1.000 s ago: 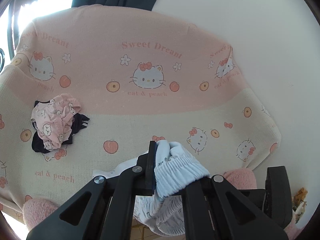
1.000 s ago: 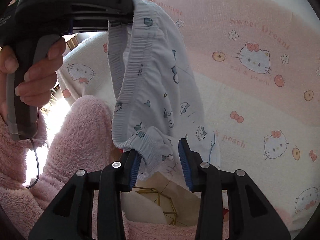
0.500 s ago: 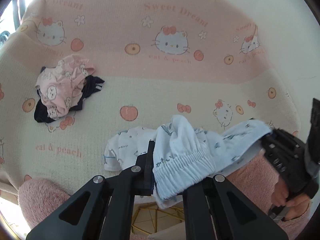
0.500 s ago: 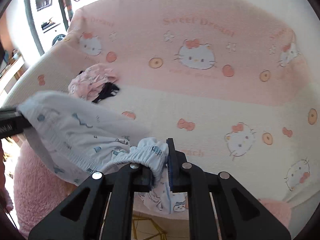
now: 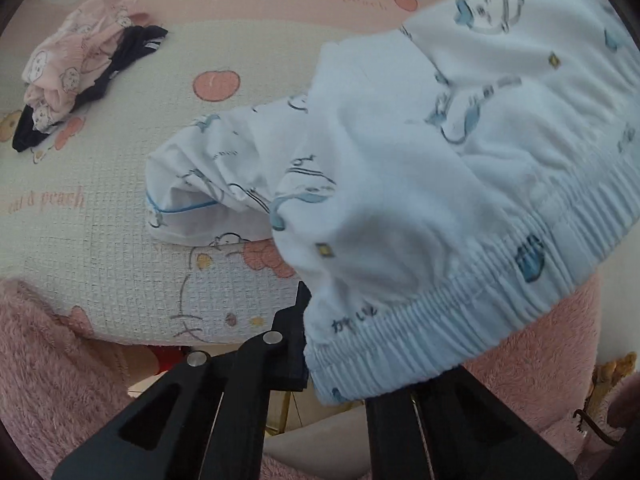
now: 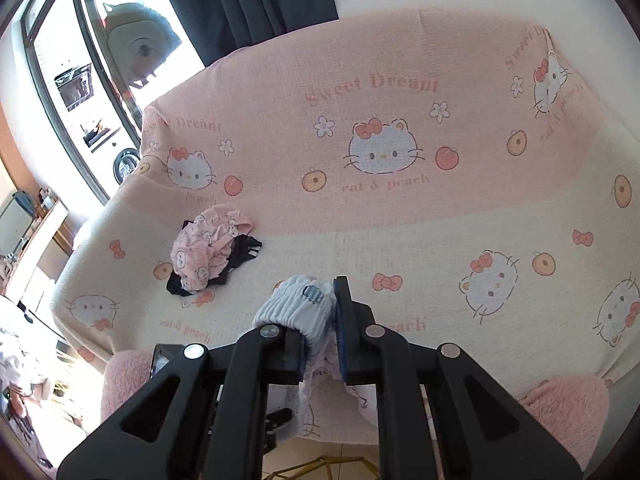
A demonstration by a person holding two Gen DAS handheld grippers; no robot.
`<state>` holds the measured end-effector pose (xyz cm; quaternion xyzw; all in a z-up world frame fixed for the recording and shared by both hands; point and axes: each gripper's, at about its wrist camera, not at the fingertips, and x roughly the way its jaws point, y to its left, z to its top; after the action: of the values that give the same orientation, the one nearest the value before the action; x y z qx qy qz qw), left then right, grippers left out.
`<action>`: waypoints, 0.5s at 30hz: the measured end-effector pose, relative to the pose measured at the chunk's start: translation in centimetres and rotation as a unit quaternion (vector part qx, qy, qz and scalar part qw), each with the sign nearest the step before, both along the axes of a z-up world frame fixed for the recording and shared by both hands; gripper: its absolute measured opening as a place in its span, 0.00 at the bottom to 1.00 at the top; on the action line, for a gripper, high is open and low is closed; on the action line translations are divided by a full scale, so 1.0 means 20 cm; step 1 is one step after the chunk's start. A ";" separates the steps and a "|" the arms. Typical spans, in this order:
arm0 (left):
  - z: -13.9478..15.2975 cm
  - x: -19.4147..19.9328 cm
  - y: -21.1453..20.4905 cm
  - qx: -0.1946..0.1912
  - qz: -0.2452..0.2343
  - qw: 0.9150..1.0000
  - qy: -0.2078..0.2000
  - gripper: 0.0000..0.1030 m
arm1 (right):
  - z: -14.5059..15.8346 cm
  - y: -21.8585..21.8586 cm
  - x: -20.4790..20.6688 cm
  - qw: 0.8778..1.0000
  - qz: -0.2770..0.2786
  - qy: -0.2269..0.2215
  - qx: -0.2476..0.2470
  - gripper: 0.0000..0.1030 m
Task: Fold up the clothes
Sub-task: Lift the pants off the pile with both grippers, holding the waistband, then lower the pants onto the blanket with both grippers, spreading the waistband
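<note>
The left gripper (image 5: pixel 340 360) is clamping the elastic waistband of pale blue cartoon-print cotton shorts (image 5: pixel 440 168), closed tight on it. The right gripper (image 6: pixel 318 320) is pinching the same waistband, bunched. The shorts are hanging over the front edge of the pink-and-cream cat-print sofa cover (image 6: pixel 420 240), well apart from a crumpled pink-and-black clothes pile (image 6: pixel 208 252).

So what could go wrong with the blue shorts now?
The left gripper and right gripper each pinch only the bunched elastic waistband of the light blue shorts, so it might slip out. One leg already drags crumpled on the sofa cover, so they could land creased. The pink and black clothes pile lies close and might get bumped.
</note>
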<state>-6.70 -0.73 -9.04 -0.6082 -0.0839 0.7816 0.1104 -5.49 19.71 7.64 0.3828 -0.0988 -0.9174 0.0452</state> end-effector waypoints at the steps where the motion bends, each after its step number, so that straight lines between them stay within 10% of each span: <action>1: 0.08 -0.01 -0.05 0.007 0.008 1.000 0.021 0.05 | -0.02 0.02 0.00 1.000 -0.001 -0.010 0.018 0.13; 8: 0.76 -0.04 -0.16 0.081 -0.017 0.983 0.162 0.05 | -0.29 0.15 -0.04 0.991 0.040 -0.120 0.044 0.33; 15: 0.86 -0.20 -0.05 0.056 -0.039 0.985 0.159 0.05 | -0.20 -0.07 0.09 0.974 0.209 -0.089 -0.001 0.37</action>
<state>-10.66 -1.71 8.18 -0.4719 -0.0856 0.8574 0.1868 -3.75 18.24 3.62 0.4753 -0.0208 -0.8497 0.2272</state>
